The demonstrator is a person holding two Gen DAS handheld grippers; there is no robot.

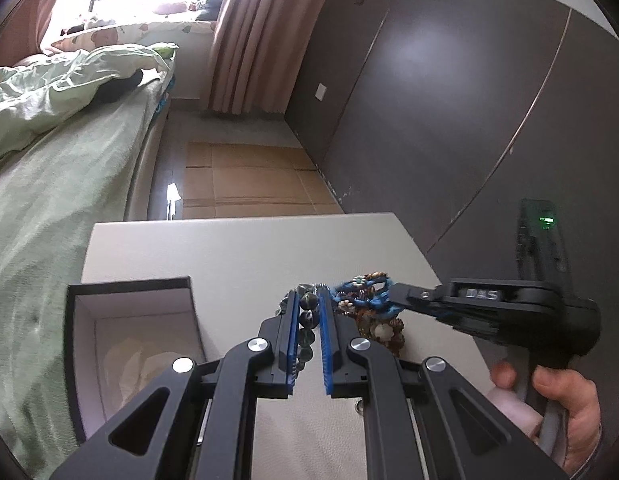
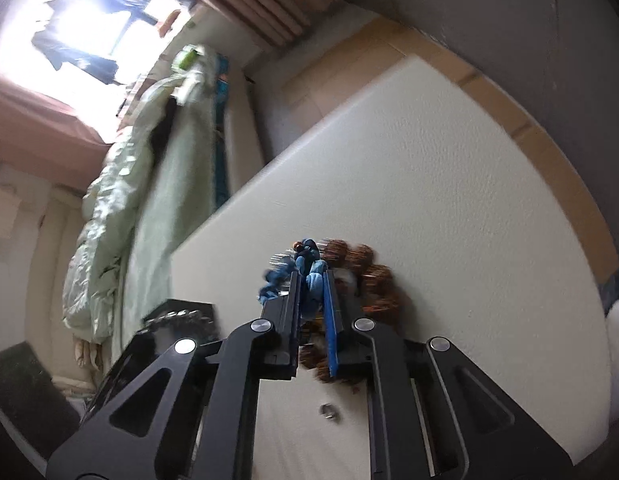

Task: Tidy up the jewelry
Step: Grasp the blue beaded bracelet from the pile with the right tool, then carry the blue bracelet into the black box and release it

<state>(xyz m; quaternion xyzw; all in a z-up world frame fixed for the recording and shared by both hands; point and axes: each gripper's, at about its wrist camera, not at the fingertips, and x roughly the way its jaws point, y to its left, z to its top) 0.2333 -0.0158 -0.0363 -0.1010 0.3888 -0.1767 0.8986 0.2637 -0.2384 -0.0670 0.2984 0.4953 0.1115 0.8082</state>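
My left gripper (image 1: 308,300) is shut on a dark green bead bracelet (image 1: 307,318) that hangs between its blue pads over the white table (image 1: 229,248). My right gripper (image 2: 312,280) is shut on a blue braided bracelet (image 2: 311,276); in the left wrist view it comes in from the right (image 1: 393,300) with the blue bracelet (image 1: 369,300). A pile of brown bead jewelry (image 2: 369,280) lies on the table under both grippers. An open dark jewelry box (image 1: 129,344) with a white lining stands to the left.
A small metal ring (image 2: 329,411) lies on the table near me. A bed with a green quilt (image 1: 49,152) runs along the left. A dark wardrobe wall (image 1: 449,100) is at the right, and cardboard (image 1: 249,180) covers the floor beyond the table.
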